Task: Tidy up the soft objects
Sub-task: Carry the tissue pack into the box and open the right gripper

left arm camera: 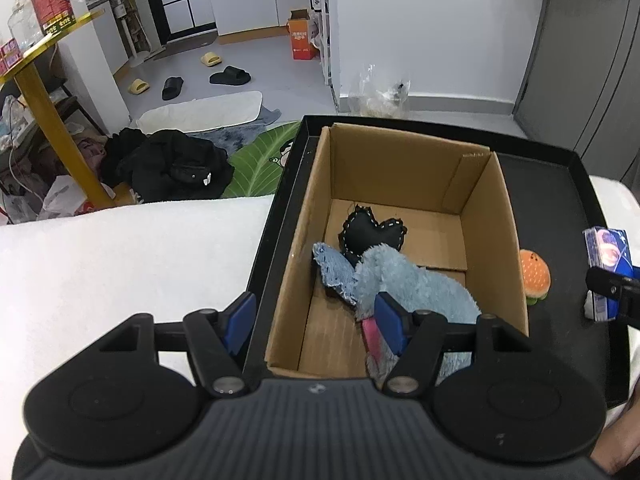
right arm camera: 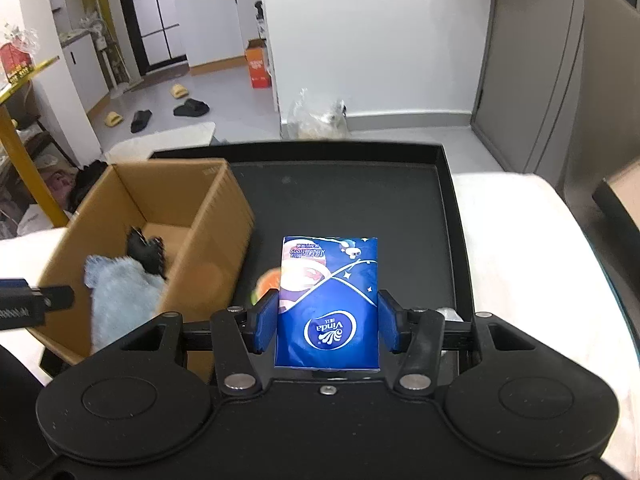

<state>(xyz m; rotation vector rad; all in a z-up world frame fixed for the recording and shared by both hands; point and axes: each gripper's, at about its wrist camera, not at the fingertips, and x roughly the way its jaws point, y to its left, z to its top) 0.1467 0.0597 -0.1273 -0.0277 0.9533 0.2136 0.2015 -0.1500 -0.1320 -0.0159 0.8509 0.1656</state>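
An open cardboard box [left arm camera: 400, 168] stands in a black tray [left arm camera: 552, 200]. Inside it lie a black stitched heart [left arm camera: 370, 232], a denim heart [left arm camera: 334, 270] and a fluffy light-blue heart [left arm camera: 416, 284] with a pink strip. My left gripper [left arm camera: 316, 324] hovers open above the box's near left corner, holding nothing. My right gripper [right arm camera: 327, 320] is shut on a blue tissue pack [right arm camera: 328, 276], lifted above the tray floor to the right of the box. Beneath the pack sits a small burger plush [left arm camera: 534, 276], partly hidden in the right wrist view.
The tray rests on a white padded surface [left arm camera: 120, 264]. A small white object [right arm camera: 450, 314] lies on the tray behind my right finger. On the floor beyond are black clothes [left arm camera: 172, 164], slippers, a clear plastic bag [right arm camera: 320, 120] and an orange carton [right arm camera: 258, 68].
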